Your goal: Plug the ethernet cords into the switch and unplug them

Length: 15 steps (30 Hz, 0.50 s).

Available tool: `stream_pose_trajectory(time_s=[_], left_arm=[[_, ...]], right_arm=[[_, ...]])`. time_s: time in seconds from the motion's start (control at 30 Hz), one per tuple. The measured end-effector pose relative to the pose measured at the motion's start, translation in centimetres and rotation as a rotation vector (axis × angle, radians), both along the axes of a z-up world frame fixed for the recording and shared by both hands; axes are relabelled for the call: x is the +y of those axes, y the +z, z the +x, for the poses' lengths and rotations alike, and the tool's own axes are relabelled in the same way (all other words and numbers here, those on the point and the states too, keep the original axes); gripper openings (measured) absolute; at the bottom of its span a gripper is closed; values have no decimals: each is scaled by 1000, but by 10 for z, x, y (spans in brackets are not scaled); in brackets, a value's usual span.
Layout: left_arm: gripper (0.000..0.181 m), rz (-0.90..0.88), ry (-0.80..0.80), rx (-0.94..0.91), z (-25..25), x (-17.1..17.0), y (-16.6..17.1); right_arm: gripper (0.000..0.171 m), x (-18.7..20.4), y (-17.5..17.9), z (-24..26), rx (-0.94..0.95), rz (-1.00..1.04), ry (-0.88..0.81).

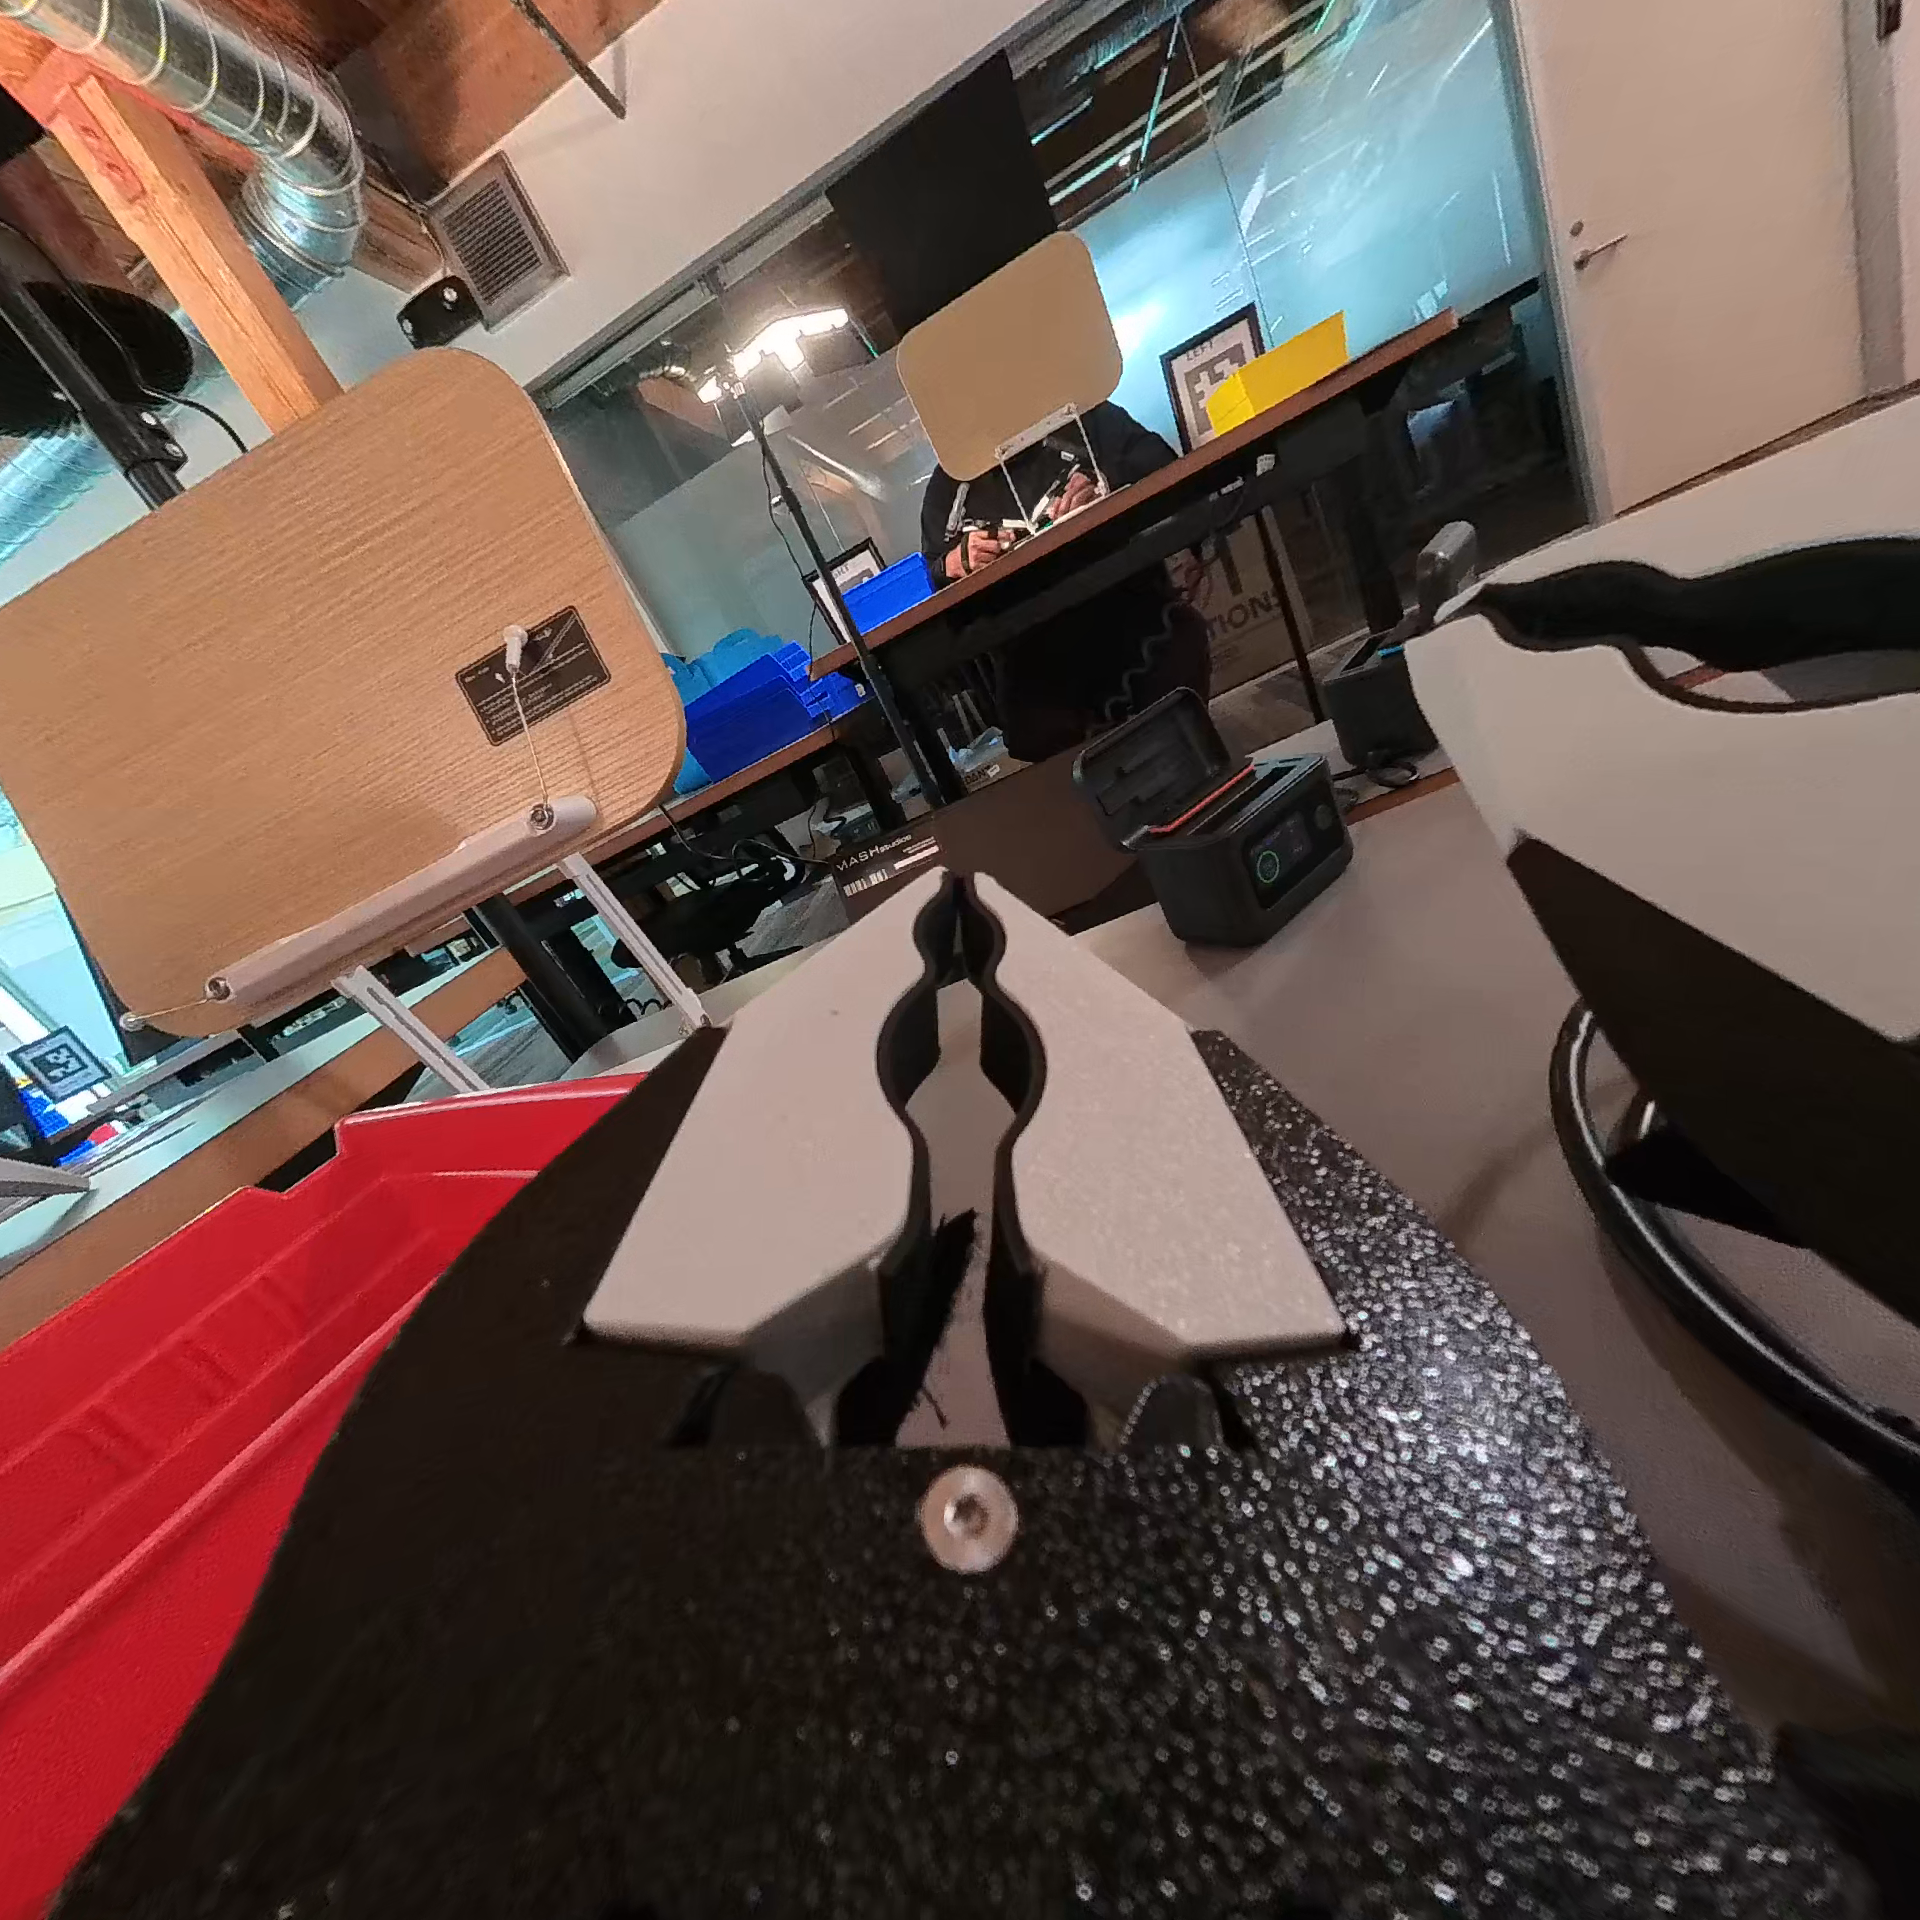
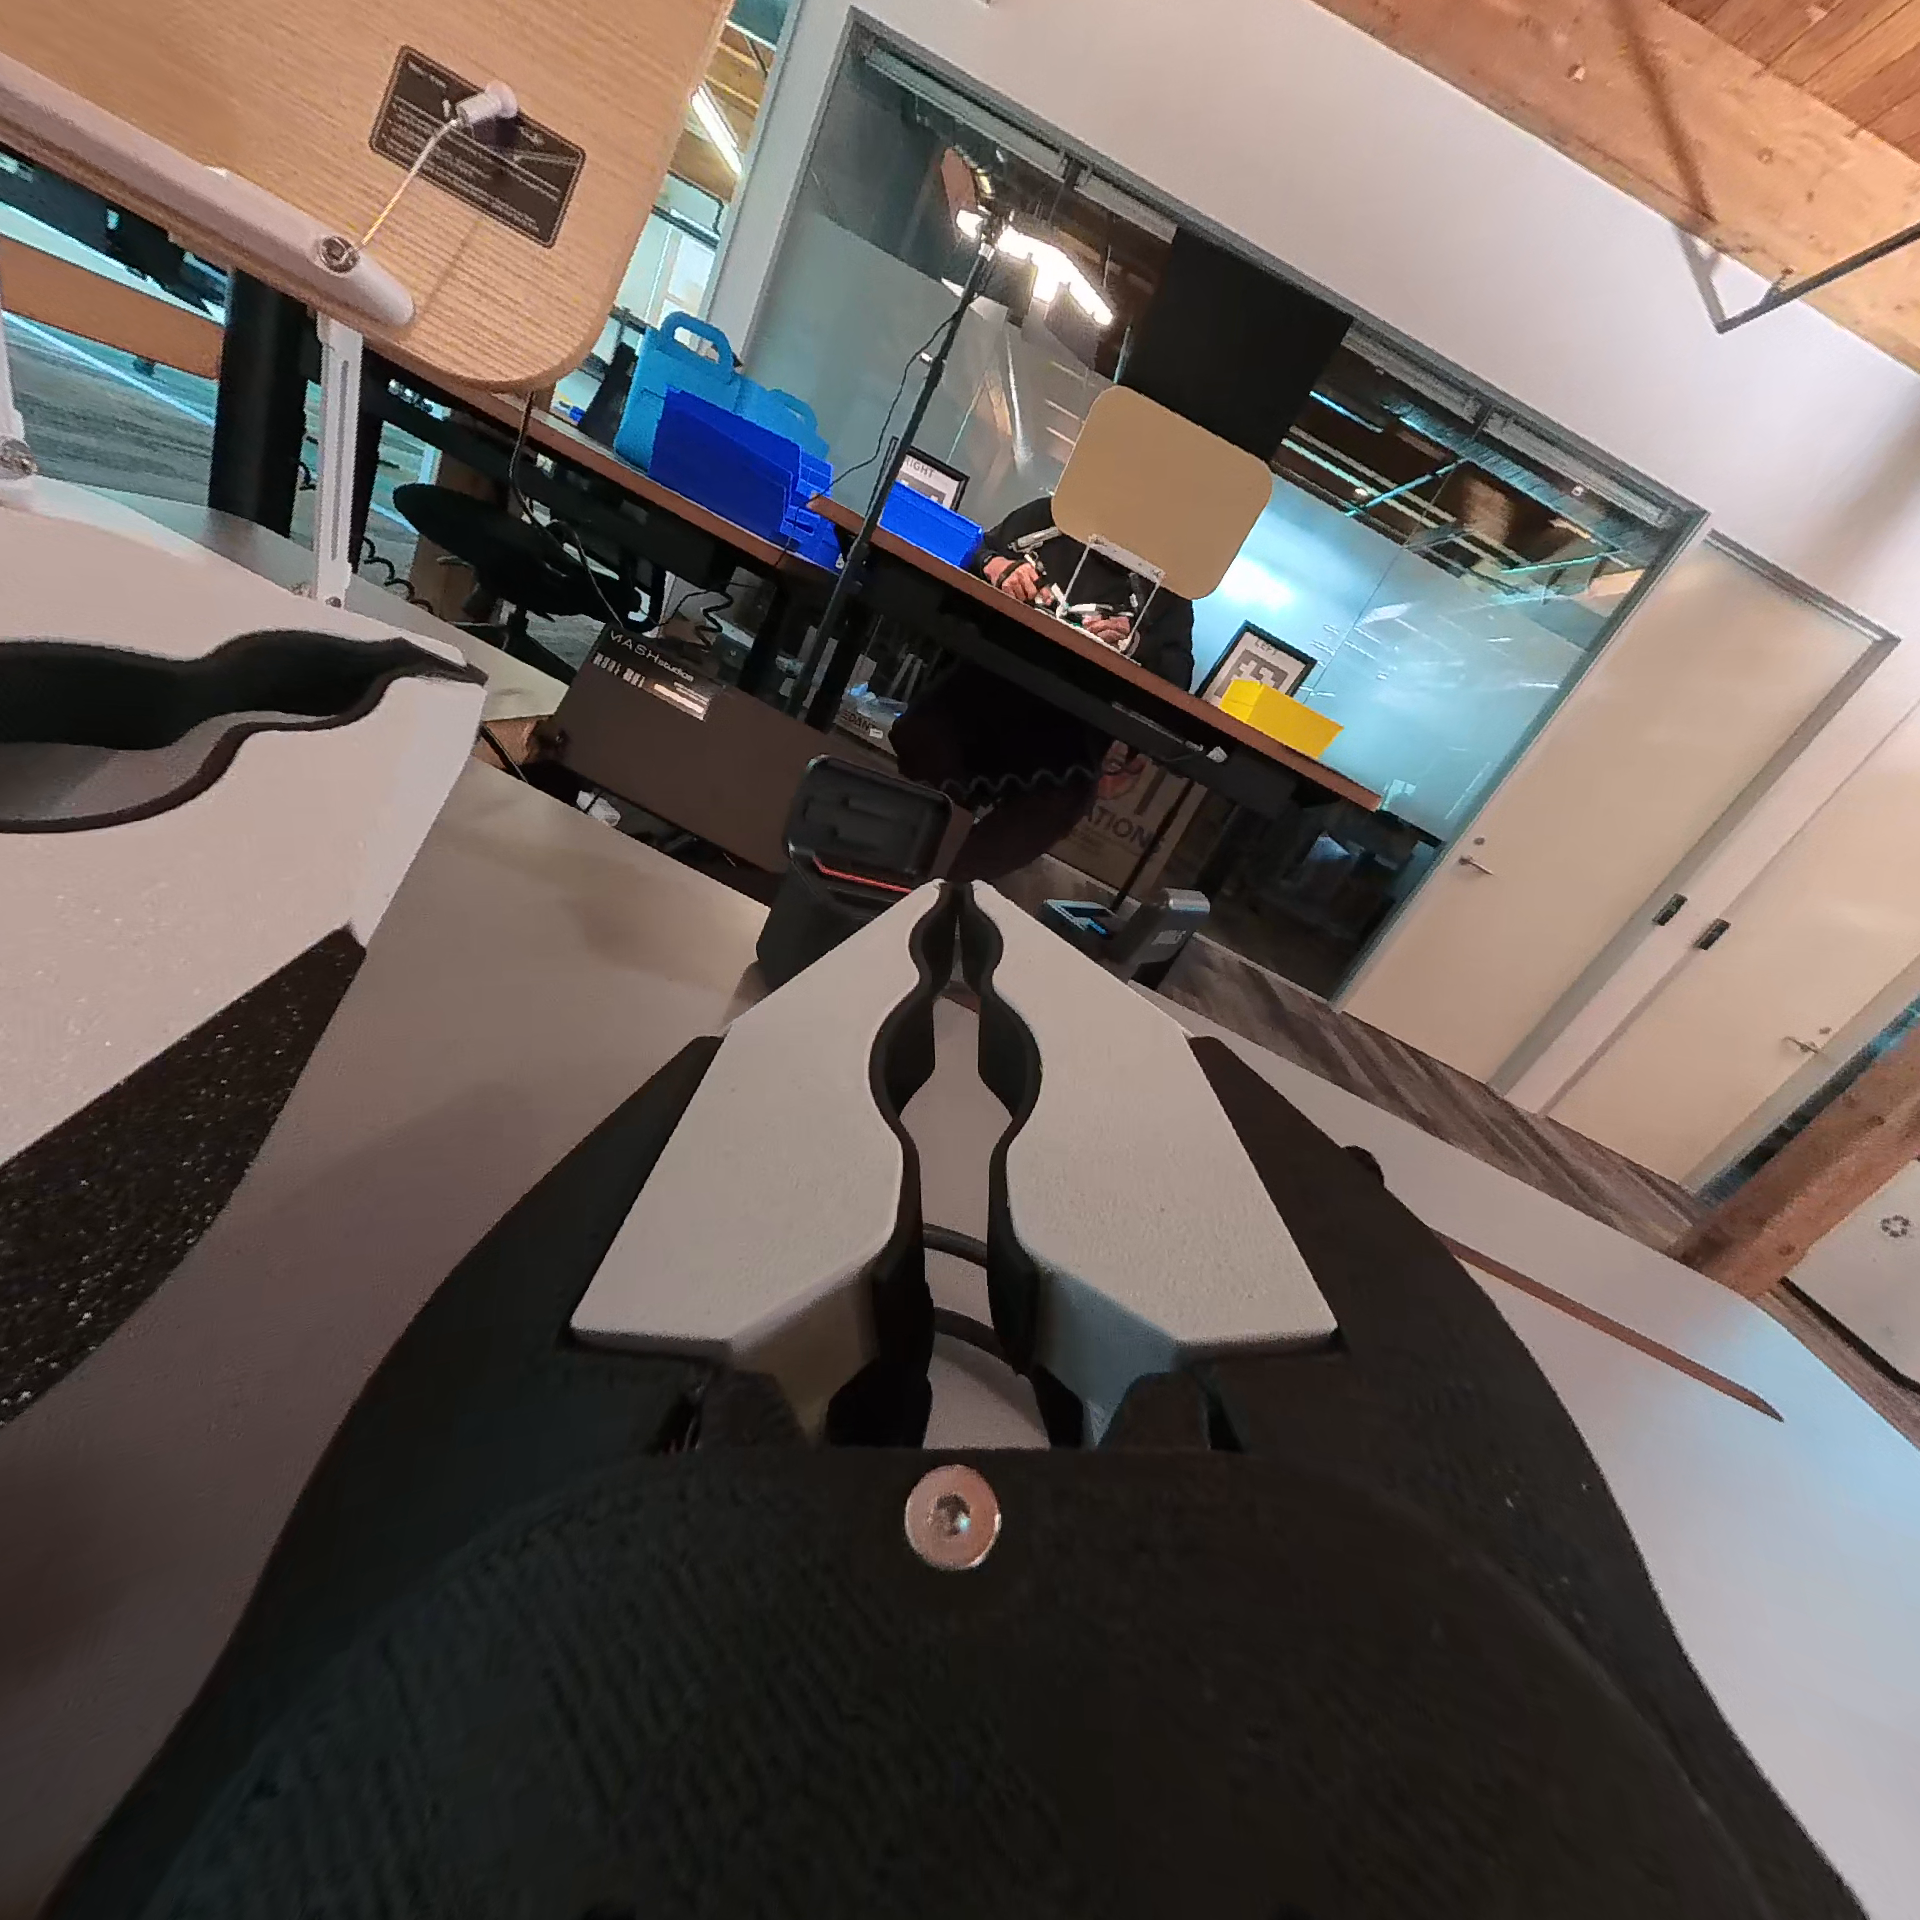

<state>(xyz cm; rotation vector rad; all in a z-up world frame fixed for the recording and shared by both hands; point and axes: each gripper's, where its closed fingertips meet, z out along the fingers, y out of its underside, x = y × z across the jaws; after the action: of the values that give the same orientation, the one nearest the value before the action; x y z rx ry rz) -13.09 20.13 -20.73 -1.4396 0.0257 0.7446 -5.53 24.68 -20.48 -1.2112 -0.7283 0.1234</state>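
Both grippers rest low over a white table (image 1: 1392,1039). My left gripper (image 1: 961,883) is shut with its tips touching and nothing between them. My right gripper (image 2: 956,894) is also shut and empty. A black cord (image 1: 1704,1340) loops on the table under the right gripper, which shows at the right of the left wrist view (image 1: 1662,790). A short arc of the black cord (image 2: 951,1236) shows through the gap behind the right fingers. The left gripper shows at the left of the right wrist view (image 2: 208,790). No switch is in view.
A red bin (image 1: 208,1403) lies close on the left. A black charging case (image 1: 1226,842) with its lid up stands ahead on the table. A wooden board on a white stand (image 1: 312,675) rises at the left. A person sits at a far desk. One gripper's finger ends stand about 9 cm off the other's.
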Motion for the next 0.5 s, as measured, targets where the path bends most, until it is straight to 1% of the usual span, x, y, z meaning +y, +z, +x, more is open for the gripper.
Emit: stream_pose_trajectory(time_s=[0.37, 0.5], left_arm=[[0, -6, -10, -4, 3, 0, -2], [0, -56, -8, 38, 8, 5, -7]], right_arm=[[0, -2, -2, 0, -4, -3, 15], [0, 2, -3, 3, 23, -39, 17]])
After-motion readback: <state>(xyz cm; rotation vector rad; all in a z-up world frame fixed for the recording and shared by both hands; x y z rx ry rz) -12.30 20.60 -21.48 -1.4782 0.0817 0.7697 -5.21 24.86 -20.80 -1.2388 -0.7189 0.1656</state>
